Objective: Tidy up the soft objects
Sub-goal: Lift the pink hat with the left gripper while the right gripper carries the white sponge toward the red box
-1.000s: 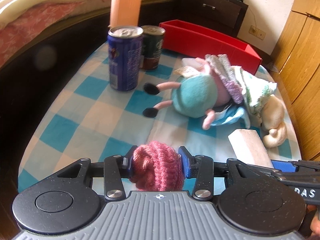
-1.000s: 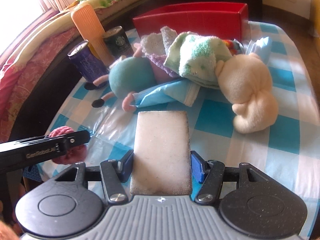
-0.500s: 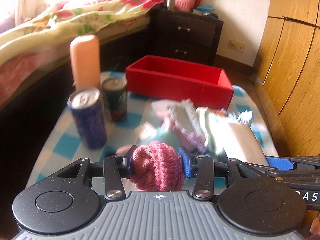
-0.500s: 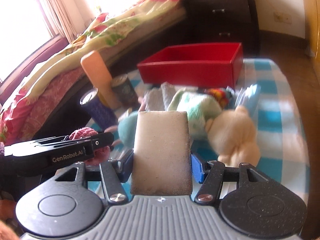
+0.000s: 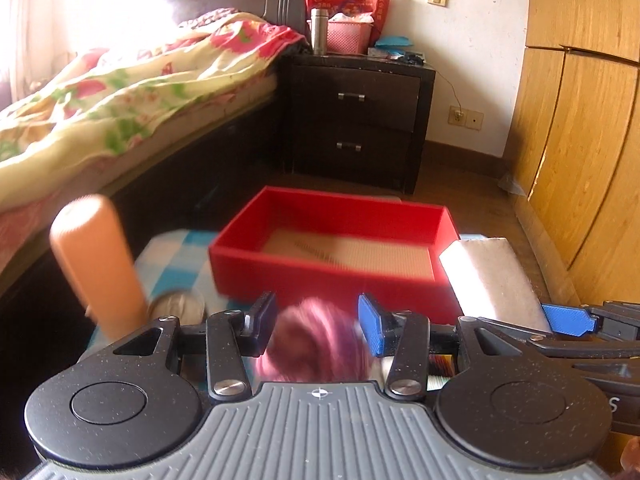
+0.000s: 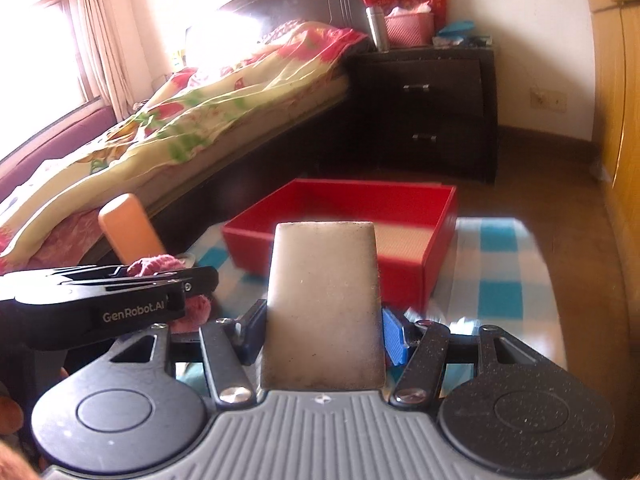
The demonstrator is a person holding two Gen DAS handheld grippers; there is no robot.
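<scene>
1. Left wrist view, room: bedroom with a bed (image 5: 132, 92) under a floral quilt at left, a dark nightstand (image 5: 356, 120) against the far wall, a wooden wardrobe (image 5: 580, 140) at right.
2. Surface: blue-and-white checked bench (image 5: 176, 256), partly blurred. Red box (image 5: 332, 248) resting at its far end, pale lining visible inside.
3. Orange cylinder (image 5: 96, 268) upright at left; top of a can (image 5: 176, 308) just beside its base.
4. Left hand-held gripper (image 5: 318, 322): blue pads set apart, with the pink knitted ball (image 5: 316, 344) blurred between them. No clear pad contact on either side; grip cannot be told from this view.
5. White sponge block (image 5: 492, 280) at right, near the box's right corner, carried by the right hand-held gripper (image 5: 576, 318).
6. Right wrist view, room: same bed (image 6: 200, 112), window with curtains (image 6: 92, 32) at left, nightstand (image 6: 428, 108) beyond.
7. Right hand-held gripper (image 6: 322, 330): narrowed onto the white sponge block (image 6: 324, 304), pads pressed against both long sides, block upright and pointing toward the red box (image 6: 352, 220).
8. Left hand-held gripper (image 6: 188, 284) entering from the left, side-on; pink knitted ball (image 6: 188, 292) showing above and below its fingers. Orange cylinder (image 6: 130, 228) behind it.
</scene>
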